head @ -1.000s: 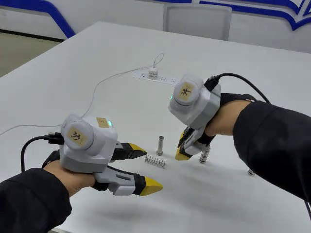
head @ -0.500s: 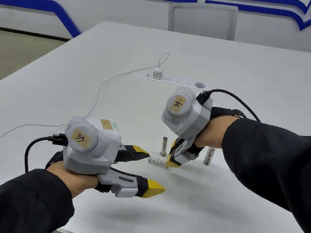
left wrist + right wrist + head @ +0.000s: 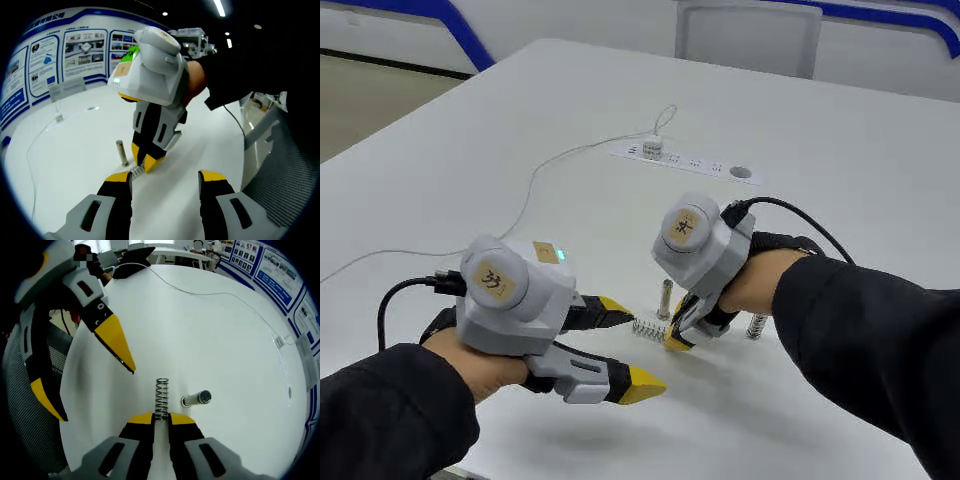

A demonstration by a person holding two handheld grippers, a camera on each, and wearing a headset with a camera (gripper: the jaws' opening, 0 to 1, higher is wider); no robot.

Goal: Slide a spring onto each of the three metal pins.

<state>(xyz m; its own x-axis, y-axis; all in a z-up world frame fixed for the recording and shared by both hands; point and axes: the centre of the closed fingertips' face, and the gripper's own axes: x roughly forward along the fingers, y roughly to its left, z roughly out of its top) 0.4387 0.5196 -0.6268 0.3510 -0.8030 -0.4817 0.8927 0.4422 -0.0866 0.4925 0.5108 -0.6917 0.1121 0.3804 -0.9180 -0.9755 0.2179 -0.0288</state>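
Note:
A loose spring (image 3: 646, 327) lies level beside a bare upright metal pin (image 3: 665, 298) on the white table. My right gripper (image 3: 677, 338) is shut on one end of that spring; in the right gripper view the spring (image 3: 161, 396) sticks forward from the gripper (image 3: 155, 419), with the pin (image 3: 197, 398) just to its right. Another pin with a spring on it (image 3: 756, 326) stands behind the right hand. My left gripper (image 3: 630, 345) hovers open at the near left, holding nothing. In the left gripper view its jaws stand wide apart (image 3: 166, 177), facing the right gripper (image 3: 147, 162) and pin (image 3: 121, 151).
A white power strip (image 3: 690, 160) with a plug and a thin cable (image 3: 535, 175) lies farther back on the table (image 3: 470, 150). A grey chair (image 3: 750, 35) stands at the far edge. The table's near edge runs just below the left hand.
My right gripper has moved left and down from beside the sprung pin to the loose spring and has shut on its end. The left gripper has stayed open in place.

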